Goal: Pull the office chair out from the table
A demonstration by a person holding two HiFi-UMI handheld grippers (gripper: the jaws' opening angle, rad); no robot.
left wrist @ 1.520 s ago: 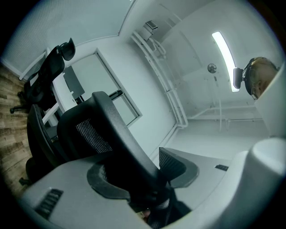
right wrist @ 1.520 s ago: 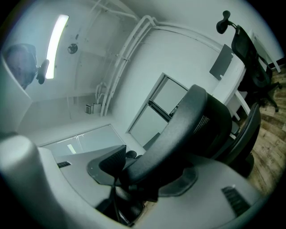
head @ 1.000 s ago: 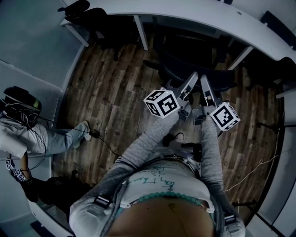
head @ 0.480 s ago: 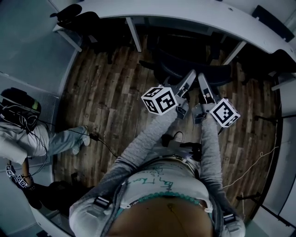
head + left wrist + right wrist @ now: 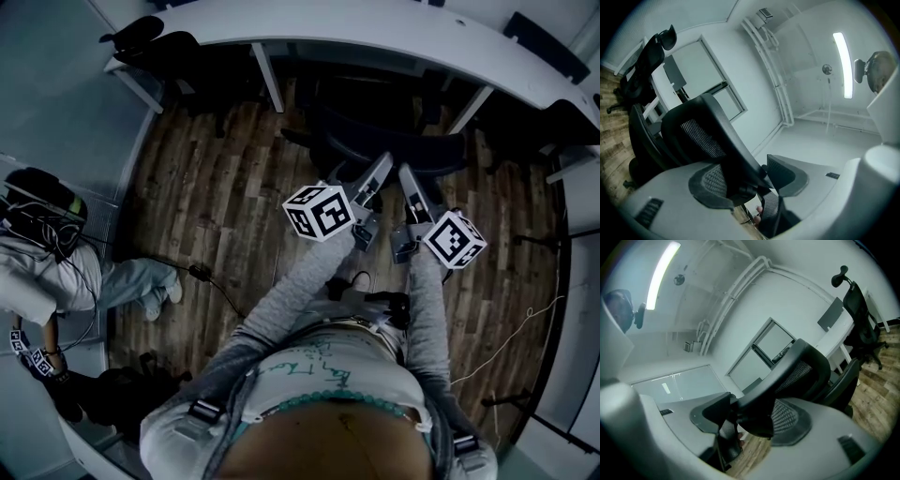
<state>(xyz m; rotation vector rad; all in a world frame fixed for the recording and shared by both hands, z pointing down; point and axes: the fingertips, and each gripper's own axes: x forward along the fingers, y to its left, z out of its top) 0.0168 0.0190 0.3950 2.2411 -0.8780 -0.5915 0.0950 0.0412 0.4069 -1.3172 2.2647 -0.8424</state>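
The left claw (image 5: 379,171) is wide, the office chair (image 5: 349,131) top between its 2 jaws, not squeezed. The right claw (image 5: 407,176), wide too, has just been opening around that top. The chair sits half under the table (image 5: 375,28). I'd squeeze both first, then pull straight back.

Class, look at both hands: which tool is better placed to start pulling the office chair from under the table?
Left, marginally: the left tool and right tool both have the back of the chair between open jaws, but the right's have just been opening wider.
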